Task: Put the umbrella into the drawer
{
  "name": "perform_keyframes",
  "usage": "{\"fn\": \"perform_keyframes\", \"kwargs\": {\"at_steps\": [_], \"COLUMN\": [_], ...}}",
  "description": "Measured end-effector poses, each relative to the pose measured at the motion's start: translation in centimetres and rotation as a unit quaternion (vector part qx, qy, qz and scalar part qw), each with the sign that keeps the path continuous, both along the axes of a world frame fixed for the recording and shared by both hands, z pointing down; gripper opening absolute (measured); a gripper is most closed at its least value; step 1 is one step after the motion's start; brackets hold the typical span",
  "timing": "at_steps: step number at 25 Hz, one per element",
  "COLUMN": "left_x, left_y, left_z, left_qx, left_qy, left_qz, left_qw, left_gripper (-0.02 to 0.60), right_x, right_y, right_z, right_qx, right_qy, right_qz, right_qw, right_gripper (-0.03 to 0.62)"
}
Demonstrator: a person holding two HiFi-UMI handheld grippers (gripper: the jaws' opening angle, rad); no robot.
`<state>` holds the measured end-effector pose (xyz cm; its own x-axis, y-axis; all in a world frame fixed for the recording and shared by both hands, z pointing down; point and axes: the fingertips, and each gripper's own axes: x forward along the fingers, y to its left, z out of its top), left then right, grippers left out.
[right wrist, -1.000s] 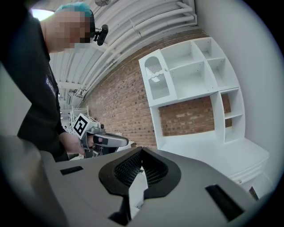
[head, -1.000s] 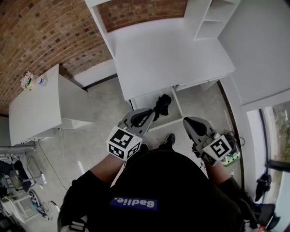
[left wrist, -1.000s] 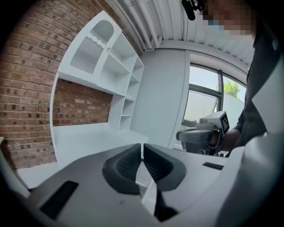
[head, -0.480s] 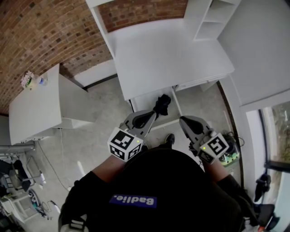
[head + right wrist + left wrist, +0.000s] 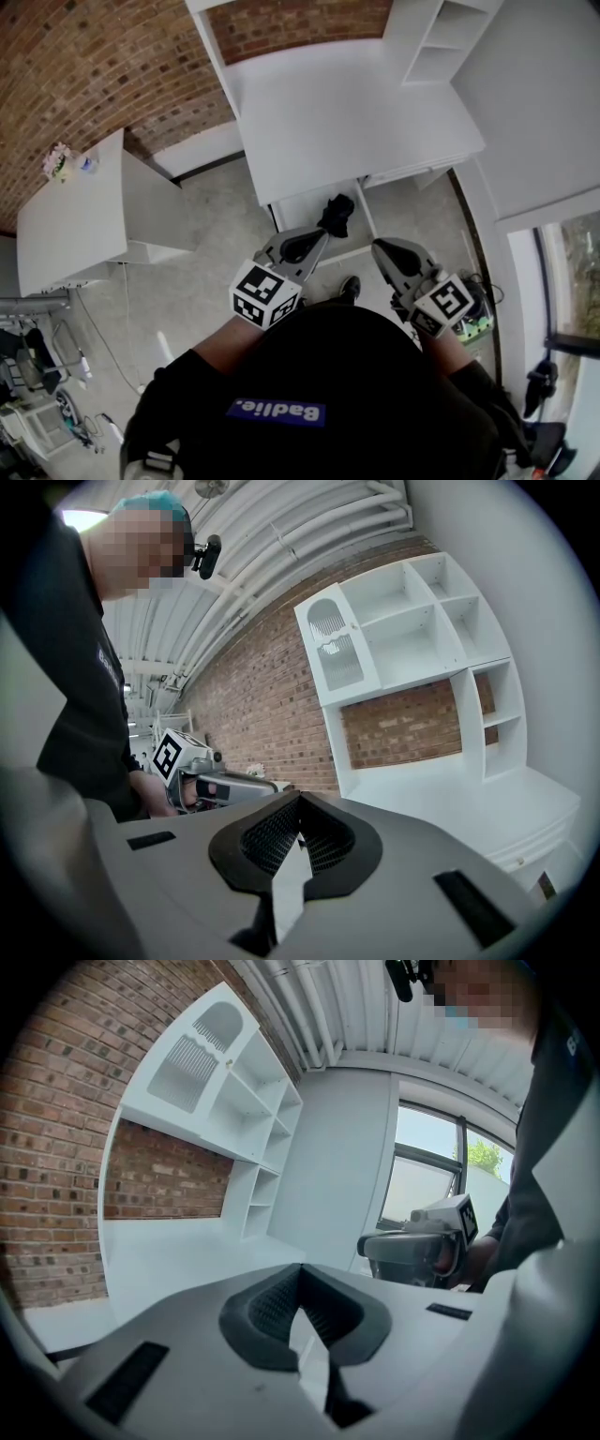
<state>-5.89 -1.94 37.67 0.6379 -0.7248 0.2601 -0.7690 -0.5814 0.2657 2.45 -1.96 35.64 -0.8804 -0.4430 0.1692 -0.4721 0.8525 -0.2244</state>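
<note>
A red brick wall (image 5: 94,66) and a pale grey floor (image 5: 197,281) frame a smooth white bench (image 5: 347,112) with a boxy white shelf unit (image 5: 441,37) at its far corner. In the head view, the drawer (image 5: 298,208) under the bench's near edge stands pulled out. The umbrella (image 5: 336,216), a folded black bundle of limp cloth, lies inside it toward the right side. The left gripper (image 5: 319,236) and the right gripper (image 5: 380,247), both of grey hard plastic with a marker cube at the back, hang close to the person's body just short of the drawer front, touching nothing. In the left gripper view the dark ribbed pads meet at the tip with nothing between them, aimed across the bench top toward the shelves and a window (image 5: 431,1176). The right gripper view shows the same: jaws together and empty, facing the brick and the open white compartments. The umbrella looks to be in place, so shutting the drawer is probably what remains. Whether the bundle rises above the rim cannot be told. If a loose fold hangs over it, a push on the front could pinch the cloth and jam the drawer. An off-centre shove on that slick front could also skew it.
</note>
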Motion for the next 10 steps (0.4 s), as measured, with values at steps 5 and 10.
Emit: {"fn": "perform_keyframes", "kwargs": {"at_steps": [5, 10], "left_x": [-0.28, -1.0], "left_y": [0.26, 0.41], "left_z": [0.14, 0.68], "left_qx": [0.001, -0.002], "left_qy": [0.0, -0.001], "left_qz": [0.001, 0.0], "left_qw": [1.0, 1.0], "left_gripper": [0.002, 0.002], "right_x": [-0.37, -1.01], "right_y": [0.25, 0.37], "right_z": [-0.09, 0.13], "right_qx": [0.0, 0.002], "right_qy": [-0.001, 0.0], "right_qz": [0.0, 0.0], "right_qw": [1.0, 1.0], "right_gripper": [0.028, 0.028]}}
